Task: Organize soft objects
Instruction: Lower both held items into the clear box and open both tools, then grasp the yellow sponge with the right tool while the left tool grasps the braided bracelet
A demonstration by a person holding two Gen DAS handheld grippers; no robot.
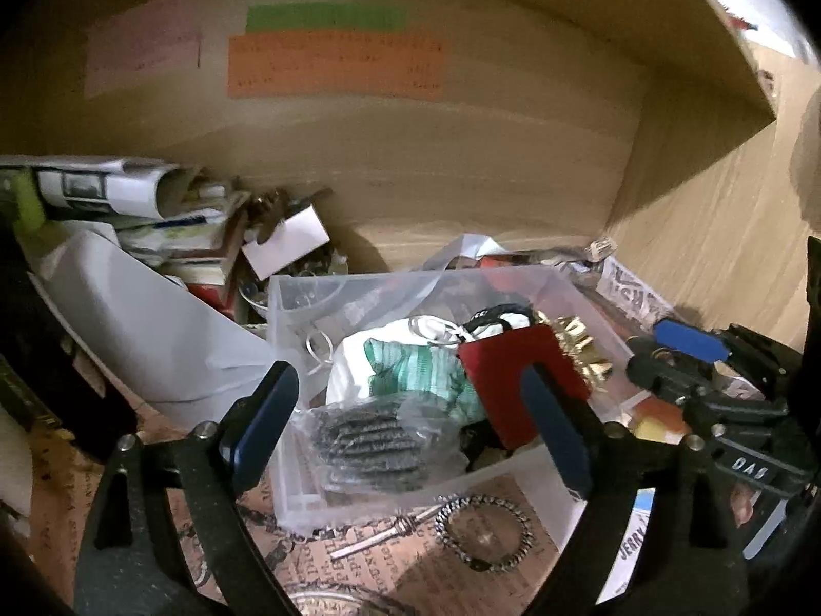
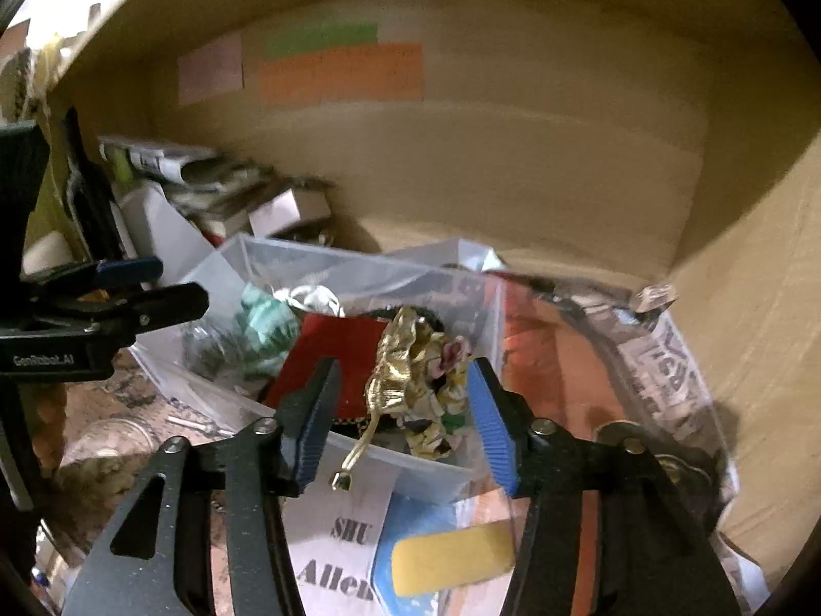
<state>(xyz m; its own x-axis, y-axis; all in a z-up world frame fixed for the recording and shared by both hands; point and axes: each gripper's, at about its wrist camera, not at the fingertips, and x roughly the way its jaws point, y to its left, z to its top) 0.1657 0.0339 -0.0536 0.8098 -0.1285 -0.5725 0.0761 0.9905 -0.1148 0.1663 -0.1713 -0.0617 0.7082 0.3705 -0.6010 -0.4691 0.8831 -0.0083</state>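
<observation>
I'm looking into a wooden cubby whose back panel [image 1: 462, 154] carries 3 paper labels, pink, green and orange [image 1: 336, 68]. Its floor is crowded with printed papers.

Ahead of both claws sits a clear plastic bin [image 2: 410, 462]. My left gripper [image 1: 410, 421] stands wide apart, nothing pressed between its blue pads. Between and just beyond its fingers, inside the bin, I see a bagged grey knitted bundle [image 1: 369, 441], a green-and-white cloth [image 1: 421, 374] past that, and a red card [image 1: 518, 385] touching the inner side of the right finger. A beaded ring [image 1: 482, 534] lies on the paper below the bin, nearer to me than the fingertips.

My right gripper [image 2: 400, 426] is apart too. A crumpled gold ribbon bow [image 2: 415, 385] sits in the gap over the bin's near edge, its tail hanging over the rim; neither pad presses it, though the right pad lies very close. Below the right finger lies a yellow sponge [image 2: 451, 557]. A stack of papers and boxes [image 1: 154, 215] is piled far left.
</observation>
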